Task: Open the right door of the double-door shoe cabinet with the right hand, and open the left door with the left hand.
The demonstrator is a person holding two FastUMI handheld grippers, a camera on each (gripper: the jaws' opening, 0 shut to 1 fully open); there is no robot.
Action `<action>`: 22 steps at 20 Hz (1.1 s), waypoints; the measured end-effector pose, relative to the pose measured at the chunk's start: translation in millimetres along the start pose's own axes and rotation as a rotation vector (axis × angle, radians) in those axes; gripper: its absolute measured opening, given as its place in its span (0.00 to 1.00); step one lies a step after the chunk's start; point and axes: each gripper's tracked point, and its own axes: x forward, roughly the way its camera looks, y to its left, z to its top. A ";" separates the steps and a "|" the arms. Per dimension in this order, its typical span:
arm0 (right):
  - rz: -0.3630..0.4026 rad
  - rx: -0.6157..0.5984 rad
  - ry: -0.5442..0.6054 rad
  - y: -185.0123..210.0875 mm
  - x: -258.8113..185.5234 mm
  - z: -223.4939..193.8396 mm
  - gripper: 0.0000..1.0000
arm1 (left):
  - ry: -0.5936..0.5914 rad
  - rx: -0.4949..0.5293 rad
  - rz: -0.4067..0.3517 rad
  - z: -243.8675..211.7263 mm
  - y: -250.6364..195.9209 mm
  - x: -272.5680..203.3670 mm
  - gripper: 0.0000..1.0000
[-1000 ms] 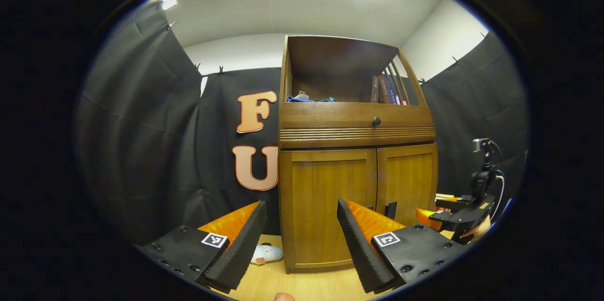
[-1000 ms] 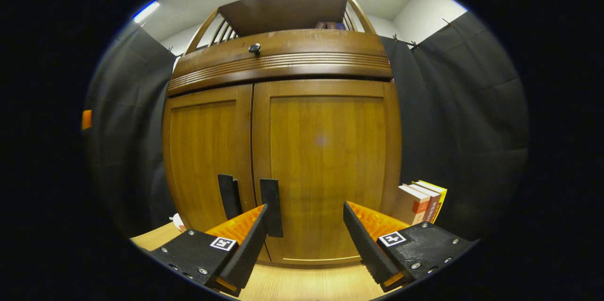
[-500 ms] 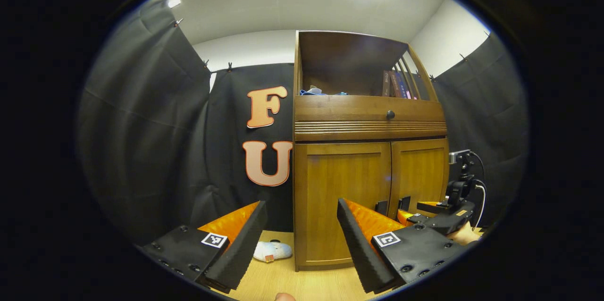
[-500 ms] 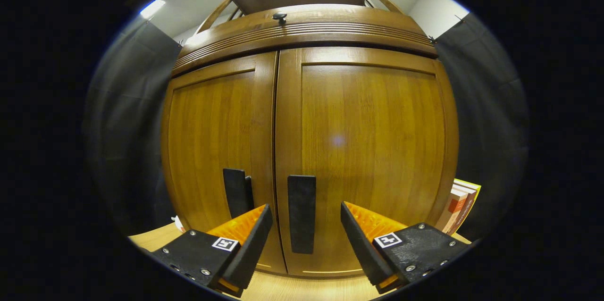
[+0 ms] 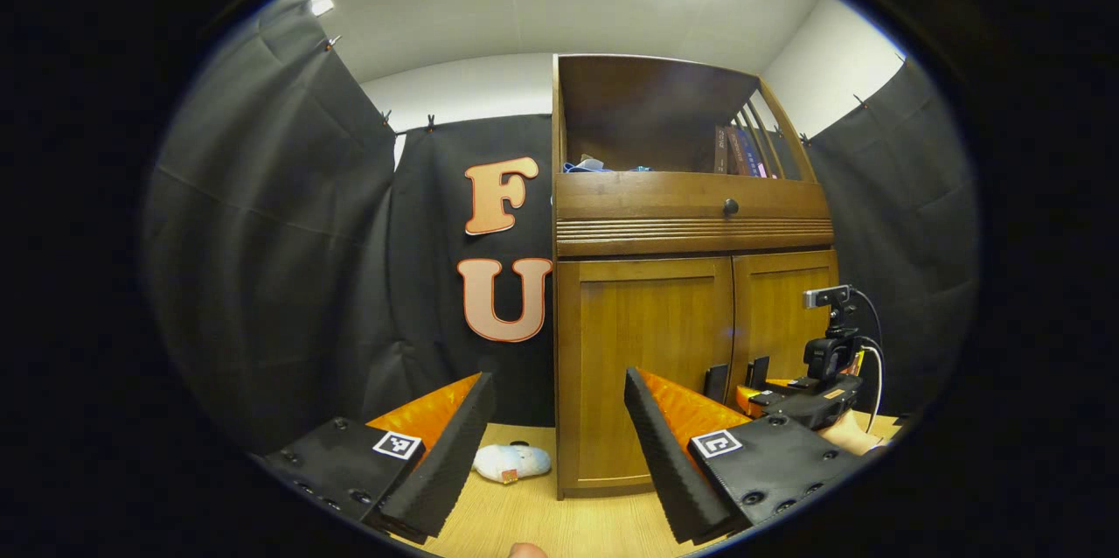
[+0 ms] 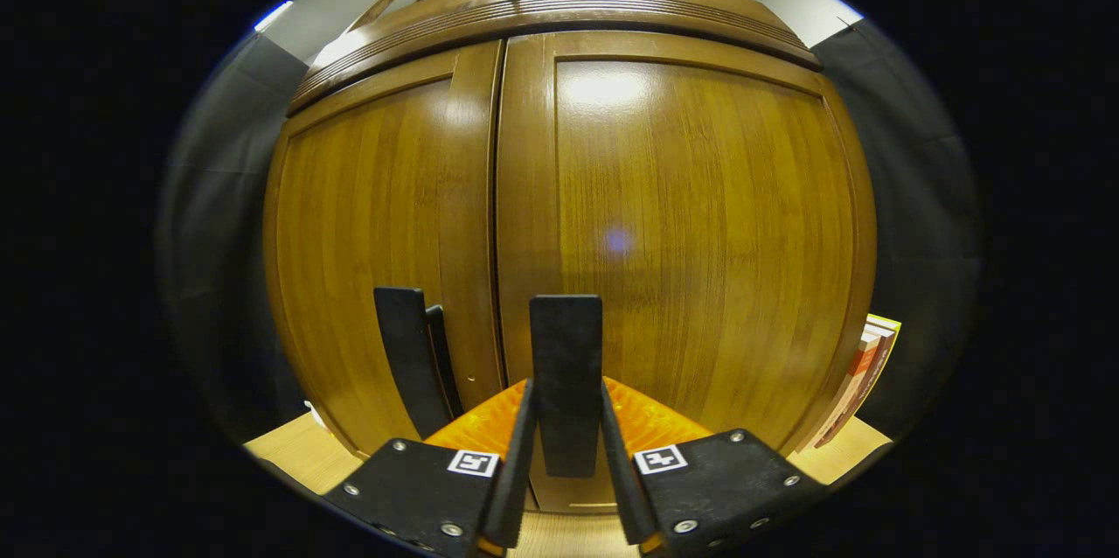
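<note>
The wooden shoe cabinet [image 5: 651, 339] stands with both doors closed. In the right gripper view, the right door [image 6: 708, 208] and left door [image 6: 367, 226] loom close, each with a black vertical handle. My right gripper [image 6: 566, 462] is shut on the right door's handle [image 6: 566, 366], one finger pressing on each side. The left door's handle [image 6: 404, 361] is free. In the left gripper view, my left gripper [image 5: 559, 444] hangs open and empty, well back from the cabinet and left of its front. The right gripper [image 5: 791, 396] also appears there, at the two handles.
A white slipper [image 5: 511, 462] lies on the wooden floor [image 5: 533, 523] at the cabinet's left foot. Books [image 6: 861, 370] lean against the cabinet's right side. Above the doors are a drawer with a round knob [image 5: 730, 207] and an open shelf holding books [image 5: 736, 151].
My right gripper moved in on the right door's handle and its fingers closed on it. My left gripper stayed open while its view drifted left, putting the cabinet farther right.
</note>
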 end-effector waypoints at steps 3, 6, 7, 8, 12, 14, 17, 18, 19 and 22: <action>0.010 0.020 0.015 1.1 -5.0 -1.3 0.33 | 0.007 -0.023 -0.001 -4.0 2.5 -0.6 0.96; 0.022 0.004 0.000 -1.6 -25.0 -1.9 0.29 | 0.014 -0.025 0.002 -8.8 6.7 -0.8 0.96; 0.028 0.005 -0.004 -2.6 -37.2 -2.5 0.29 | 0.014 -0.026 0.005 -9.2 8.8 -0.2 0.99; 0.035 0.011 -0.007 -4.7 -48.3 -2.7 0.29 | 0.013 -0.029 0.007 -9.5 10.9 0.2 0.96; 0.057 0.019 -0.026 -20.1 -95.5 -3.4 0.29 | 0.018 -0.047 0.013 -13.7 16.4 3.0 0.99; 0.063 0.018 -0.030 -27.7 -113.7 -1.3 0.28 | 0.021 -0.048 0.015 -14.9 17.4 4.4 0.99; 0.054 0.003 -0.028 -45.0 -144.2 -1.8 0.23 | 0.026 -0.047 0.009 -17.4 14.8 3.4 0.99; 0.046 -0.004 -0.030 -51.1 -154.3 -0.4 0.28 | 0.026 -0.045 0.007 -17.1 14.0 2.9 0.99; 0.036 -0.011 -0.030 -57.3 -164.0 -1.0 0.27 | 0.026 -0.046 0.006 -16.9 13.4 2.4 0.99; 0.012 -0.045 -0.039 -81.0 -192.2 -2.0 0.27 | 0.023 -0.052 -0.003 -15.6 7.3 3.1 0.96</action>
